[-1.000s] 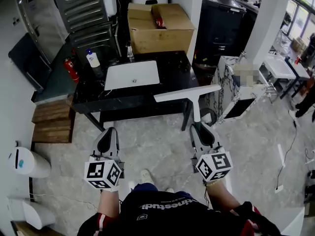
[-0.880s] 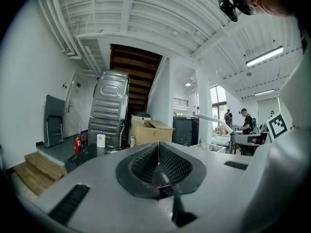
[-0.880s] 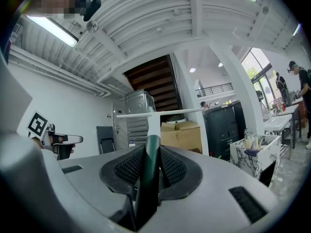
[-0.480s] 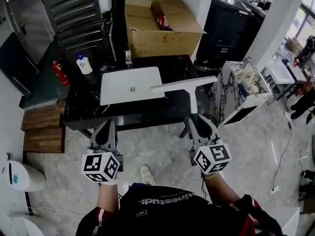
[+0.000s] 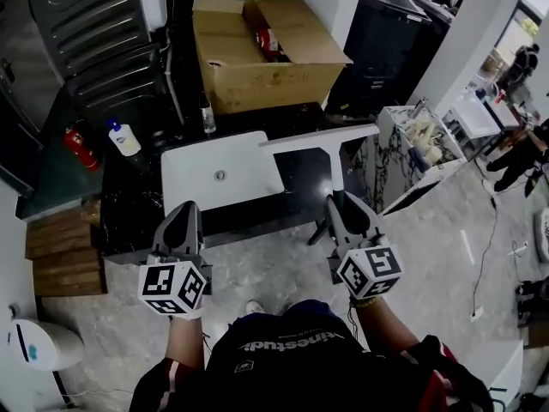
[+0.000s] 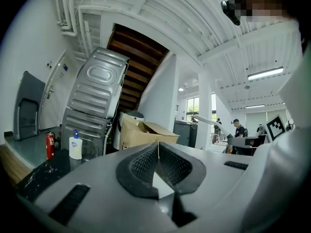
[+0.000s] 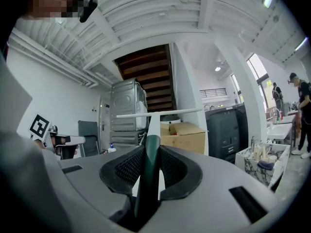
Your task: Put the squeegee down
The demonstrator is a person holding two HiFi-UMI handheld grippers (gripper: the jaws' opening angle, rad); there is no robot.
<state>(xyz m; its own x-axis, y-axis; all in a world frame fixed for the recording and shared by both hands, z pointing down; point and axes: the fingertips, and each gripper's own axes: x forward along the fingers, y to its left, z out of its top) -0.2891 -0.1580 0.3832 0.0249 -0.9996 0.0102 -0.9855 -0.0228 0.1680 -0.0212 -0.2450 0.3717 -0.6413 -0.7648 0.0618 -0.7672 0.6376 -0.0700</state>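
Observation:
The squeegee (image 5: 330,148) is white with a wide blade and a dark green handle (image 7: 148,174). My right gripper (image 5: 340,202) is shut on that handle and holds the tool level, its blade (image 7: 158,113) out over the black counter (image 5: 296,174) beside the white sink (image 5: 221,175). My left gripper (image 5: 183,221) is shut with nothing in it, at the counter's near edge, left of the squeegee. In the left gripper view its pads (image 6: 158,166) meet at the tips.
An open cardboard box (image 5: 262,50) sits at the counter's back, a soap bottle (image 5: 125,137) and a red extinguisher (image 5: 75,143) at the left. A marble-patterned bin (image 5: 420,153) stands right of the counter, wooden steps (image 5: 60,251) at the left. People stand far right.
Both grippers and the squeegee have come forward from over the floor to the counter; the blade now hangs over the counter by the sink. Neither grip has changed.

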